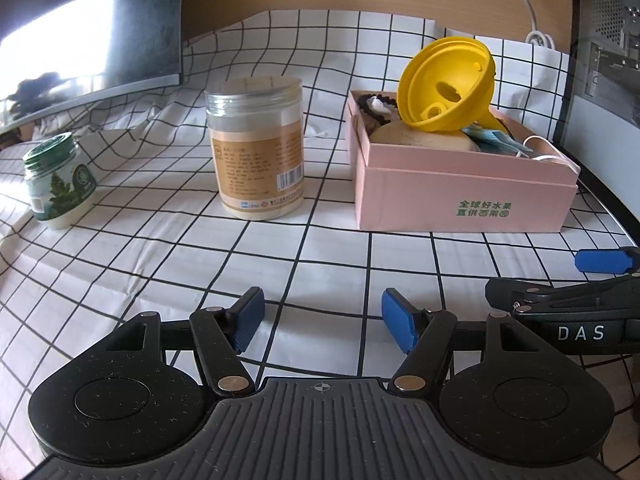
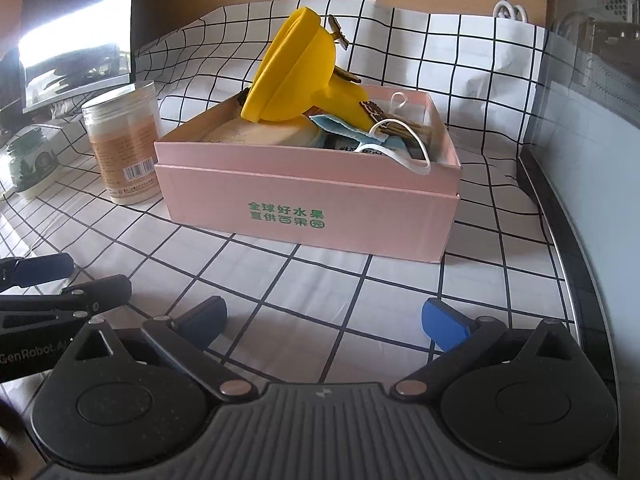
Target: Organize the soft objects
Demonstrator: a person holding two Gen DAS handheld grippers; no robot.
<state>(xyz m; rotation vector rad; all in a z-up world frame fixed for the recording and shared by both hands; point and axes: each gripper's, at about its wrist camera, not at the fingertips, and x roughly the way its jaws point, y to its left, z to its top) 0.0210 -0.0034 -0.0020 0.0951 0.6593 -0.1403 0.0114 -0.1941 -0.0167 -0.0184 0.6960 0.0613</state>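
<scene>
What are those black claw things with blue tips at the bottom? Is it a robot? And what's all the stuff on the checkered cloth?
No robot: a person holds two grabbing tools, each carrying a camera looking along its fingers. One picture comes from the left gripper, the other from the right gripper. Both are open and hold nothing. On the checkered cloth stands a pink box holding a yellow funnel, a face mask and other things. Beside it stand a tall jar and a small green-lidded jar.

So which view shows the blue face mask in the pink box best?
The right wrist view: the face mask and its white ear loop lie toward the camera, draped over the pink box rim. The left wrist view shows only a blue corner beside the yellow funnel.
</scene>
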